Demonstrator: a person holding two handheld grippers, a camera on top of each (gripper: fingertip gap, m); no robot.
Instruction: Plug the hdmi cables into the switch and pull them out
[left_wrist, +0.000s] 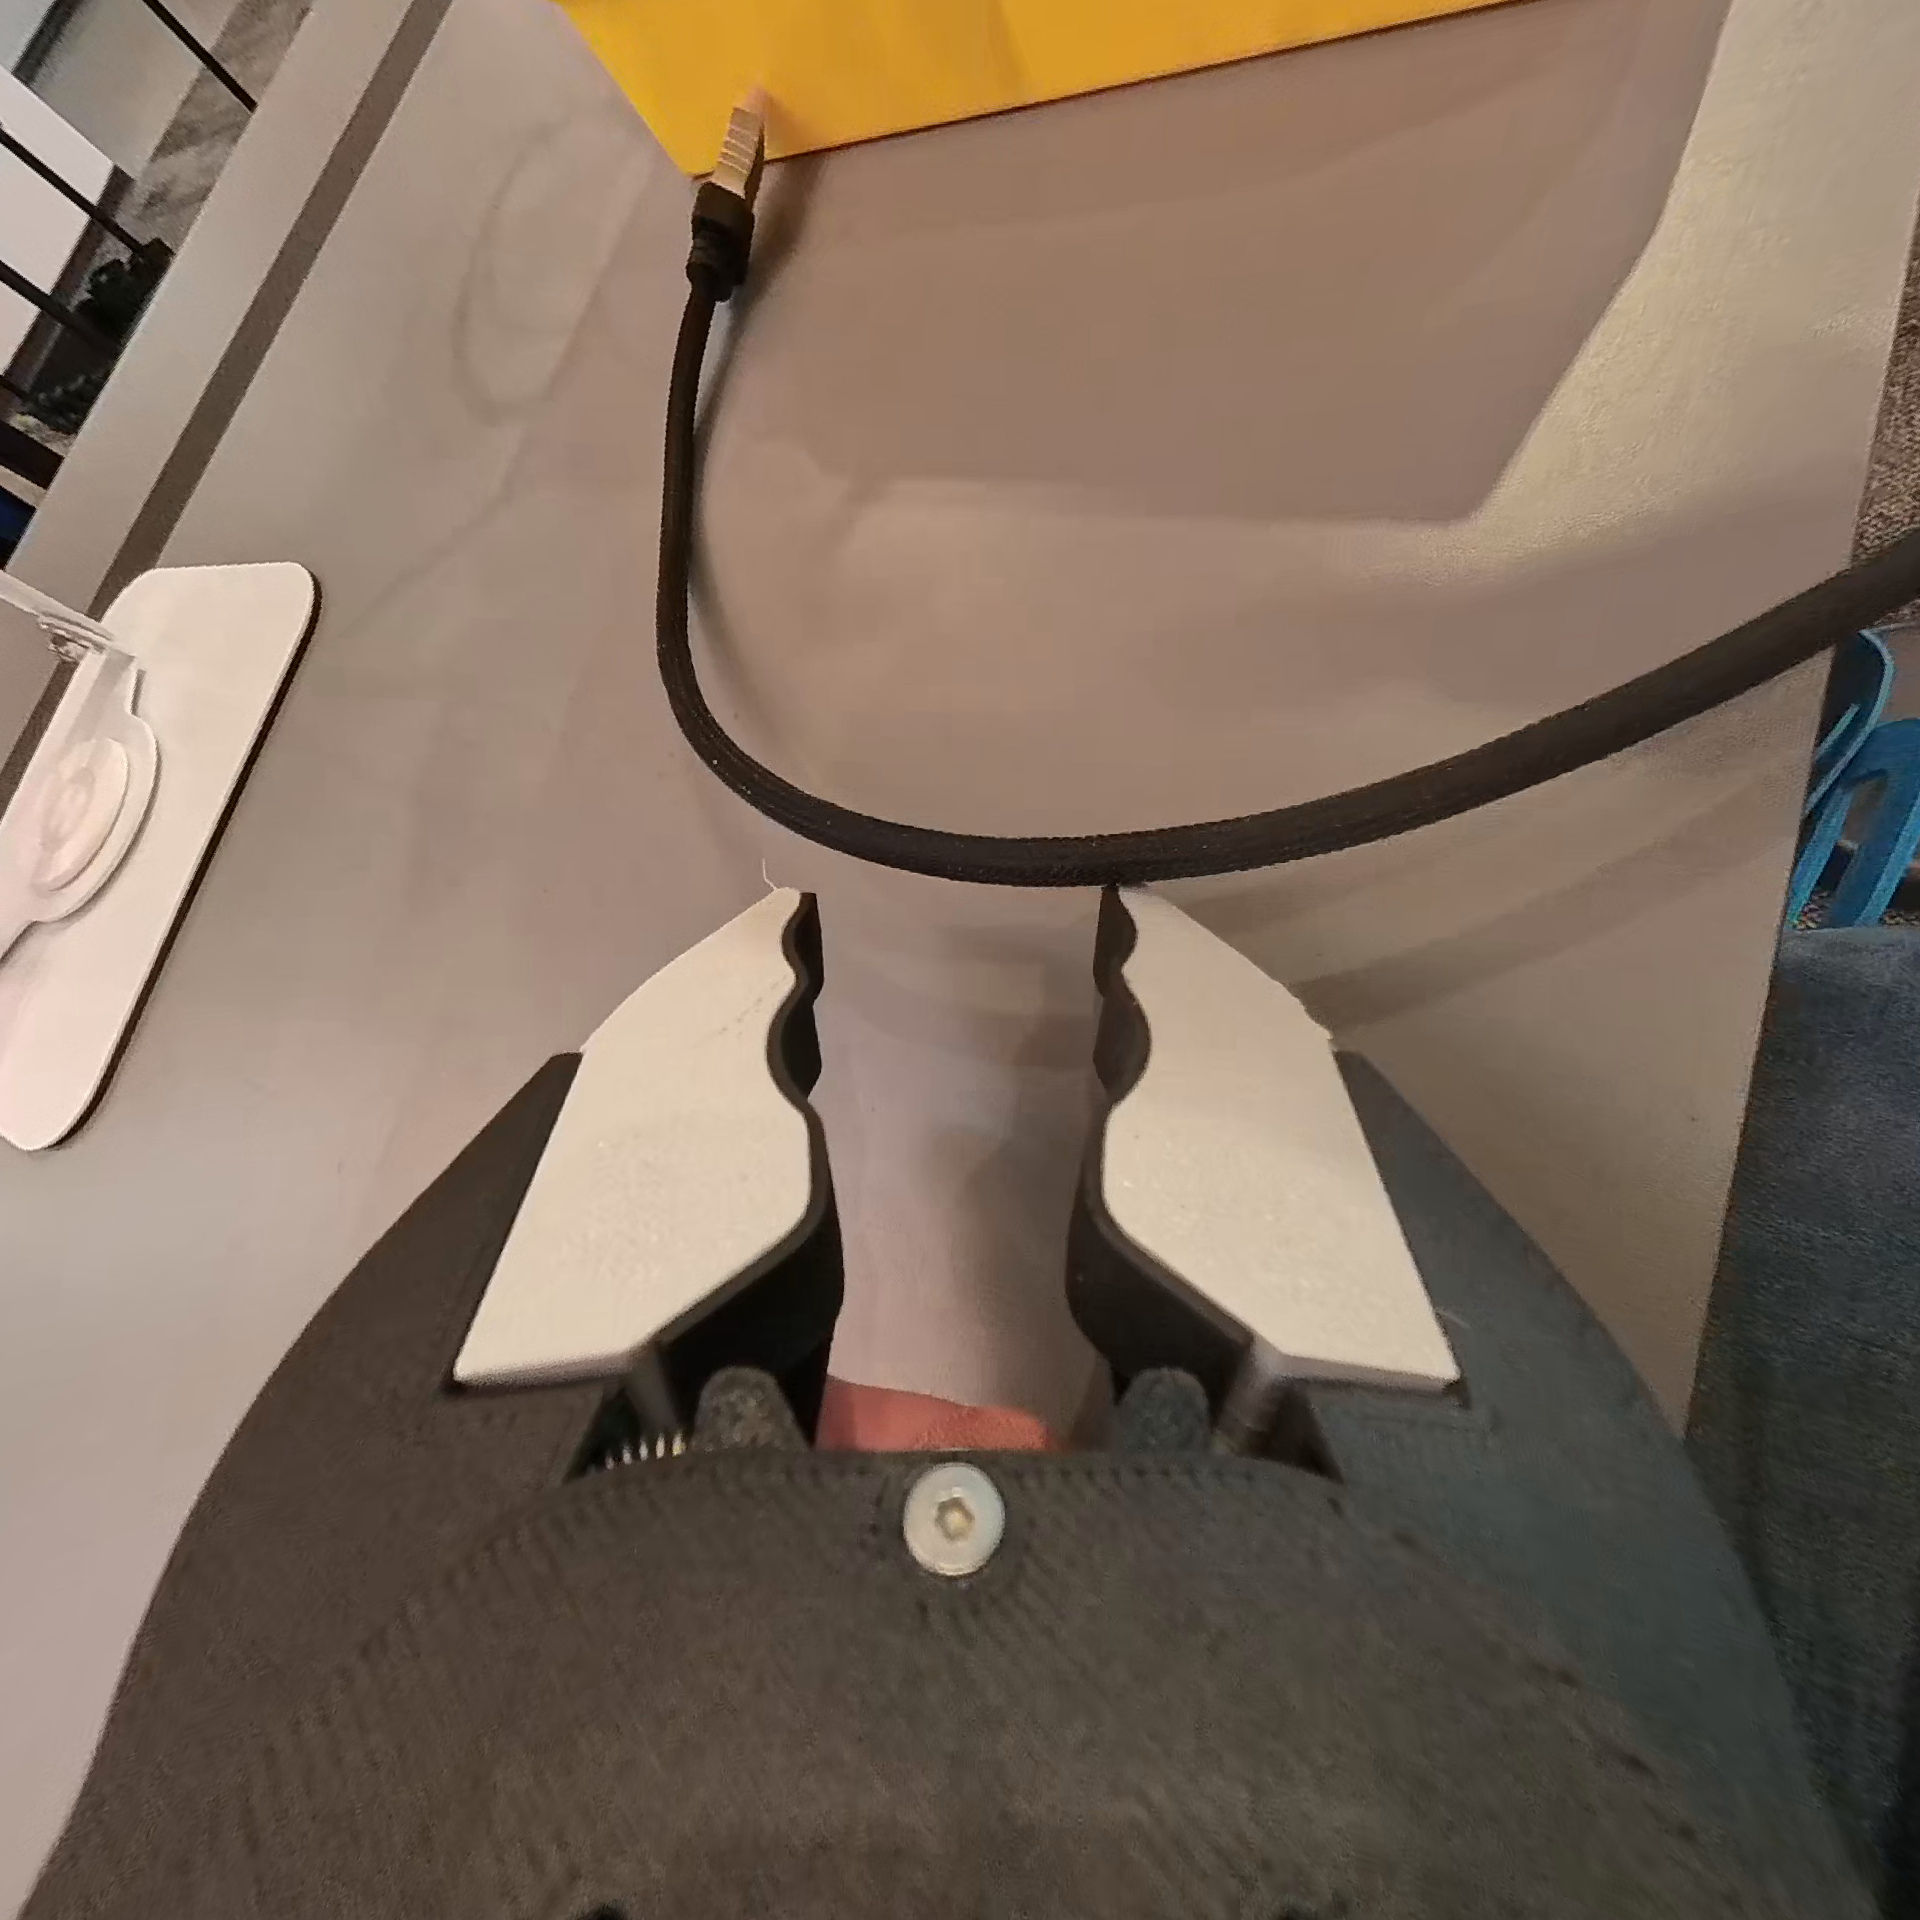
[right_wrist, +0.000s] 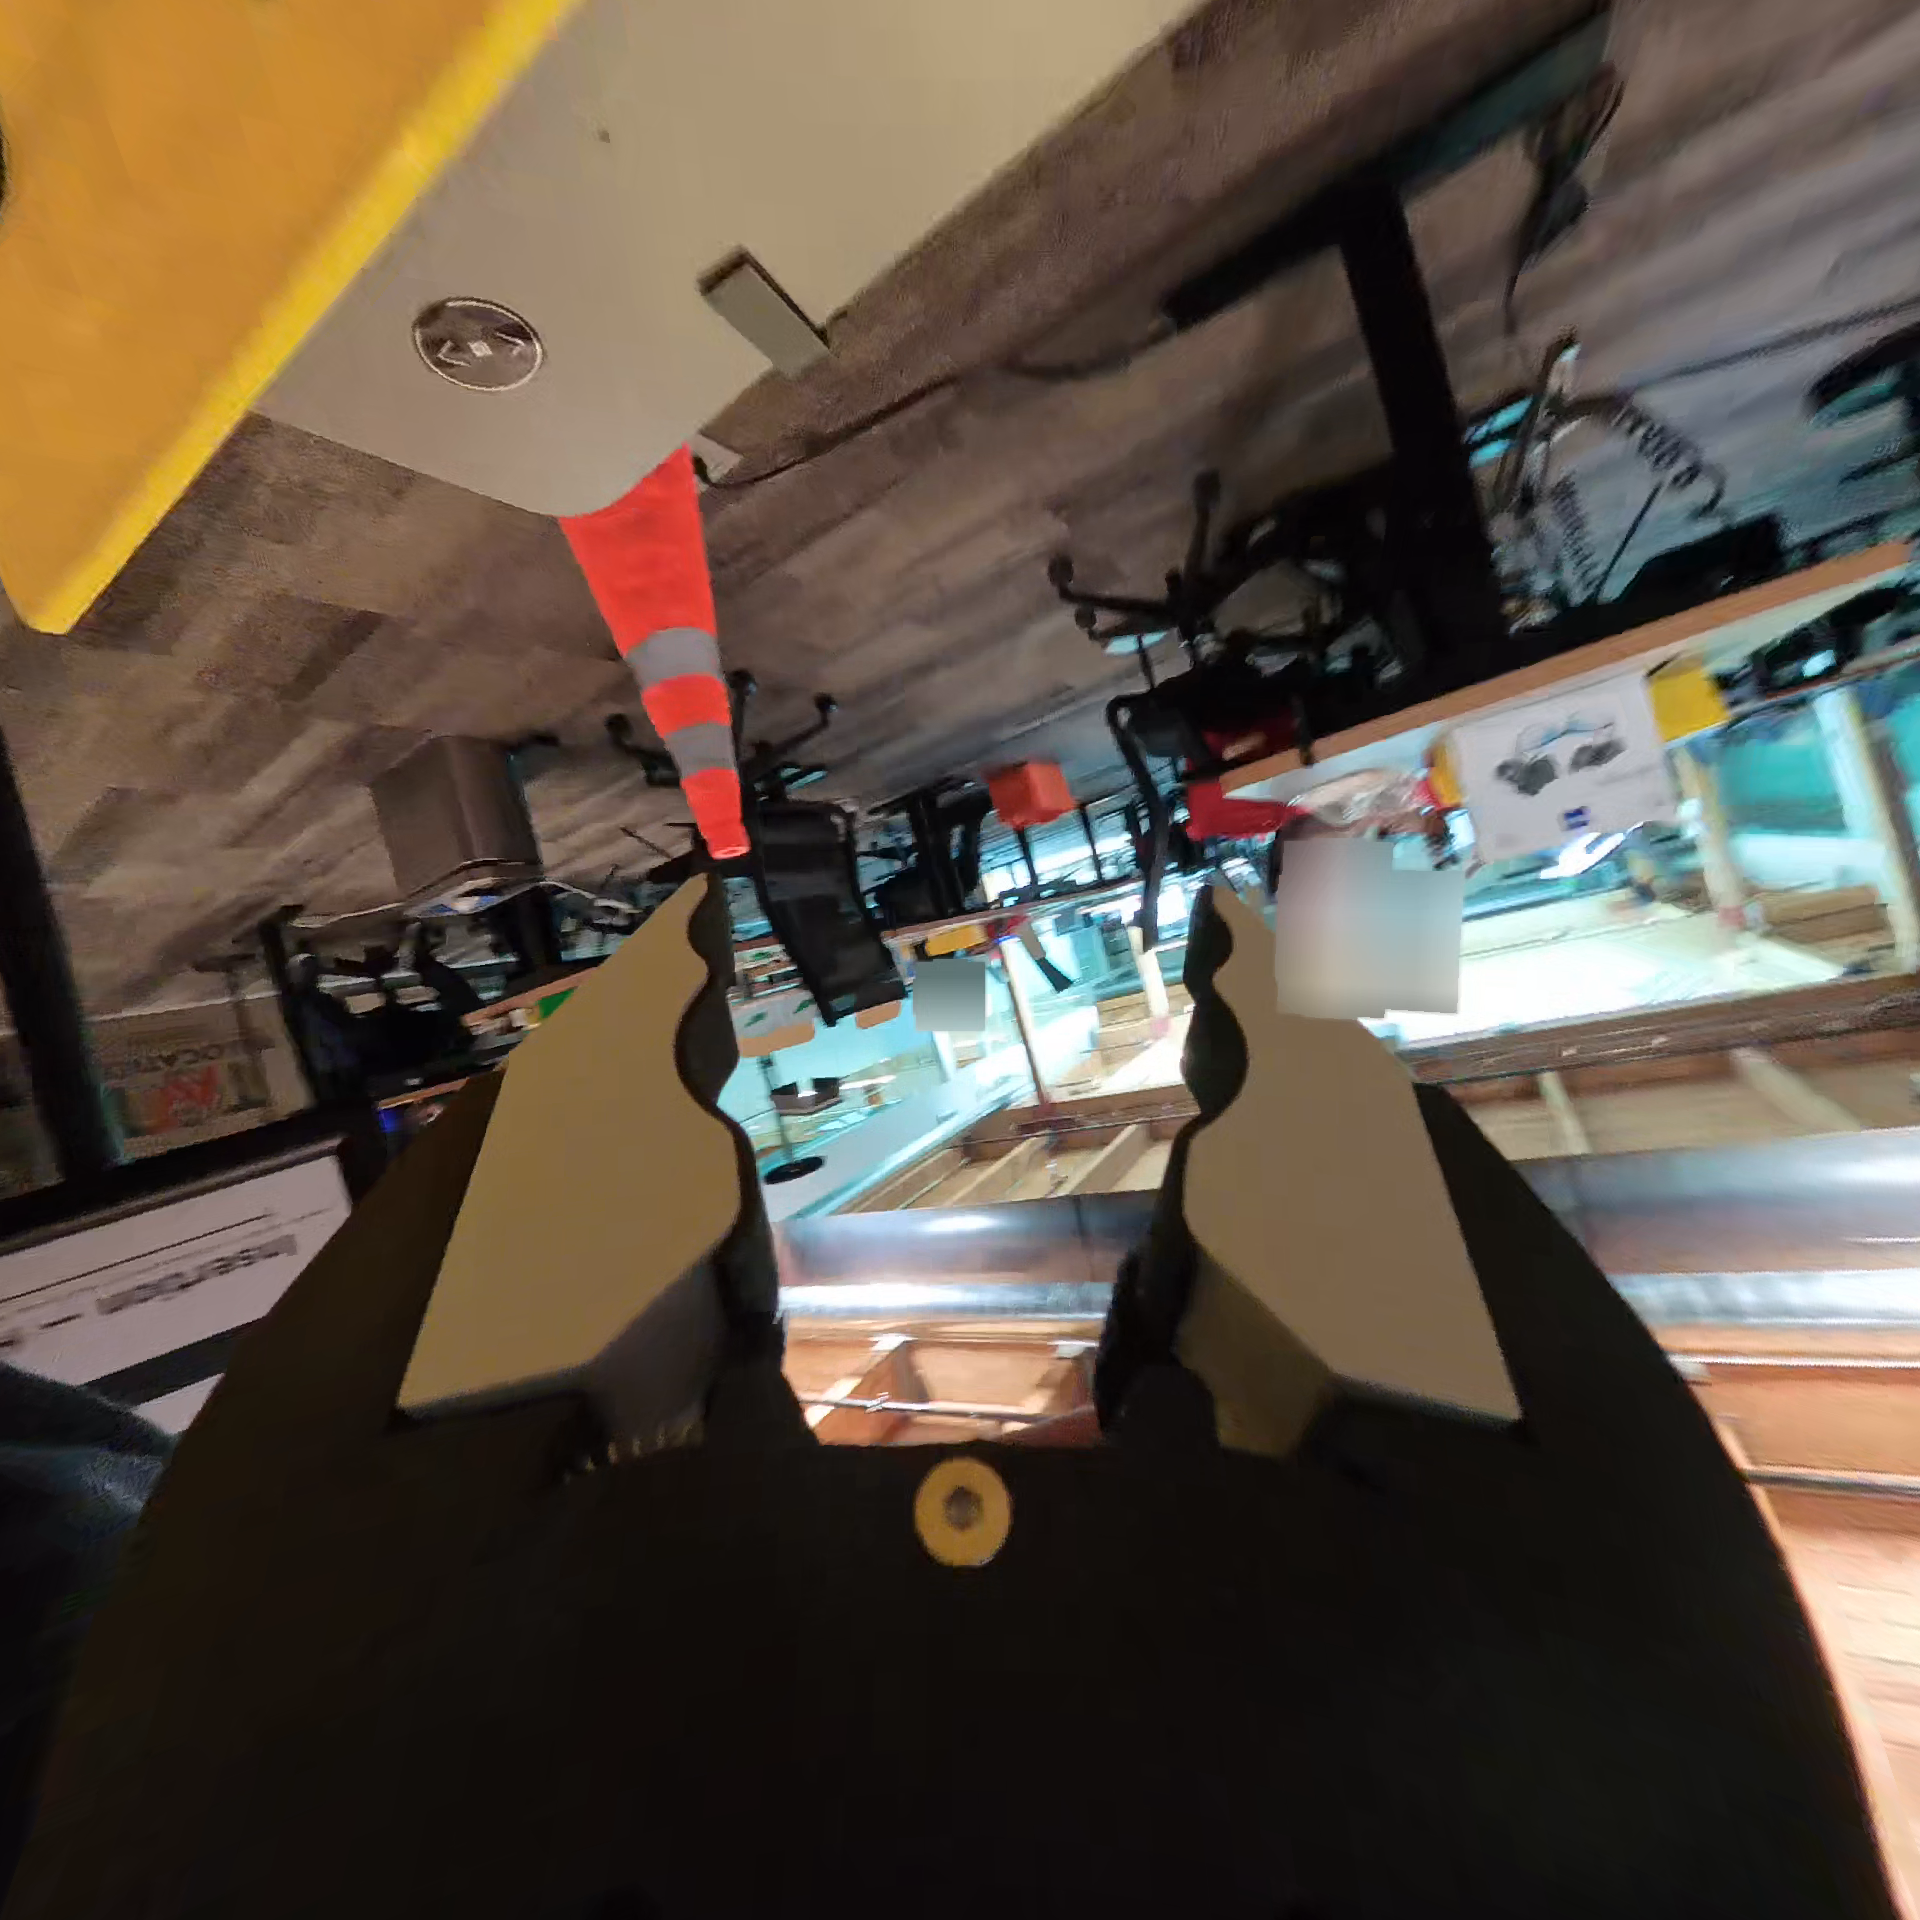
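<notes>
in the left wrist view our left gripper (left_wrist: 958, 896) has its two jaws spread apart with only bare table (left_wrist: 1039, 436) between them. one black braided cable (left_wrist: 935, 831) curves just past the fingertips; whether it touches them we cannot tell. it enters at the right edge, bends, and climbs to the upper middle, where its one plug (left_wrist: 736, 156) lies loose with its tip over the edge of a yellow sheet (left_wrist: 935, 62) at the top. one white pad (left_wrist: 177, 790) with a clear piece on it sits at the left edge. we see no switch.

in the right wrist view our right gripper (right_wrist: 956, 894) also stands parted and holds nothing, pointed off the table at an upside-down room. one orange cone (right_wrist: 675, 665) hangs above its left fingertip, under one yellow sheet (right_wrist: 187, 260) in the upper left.
</notes>
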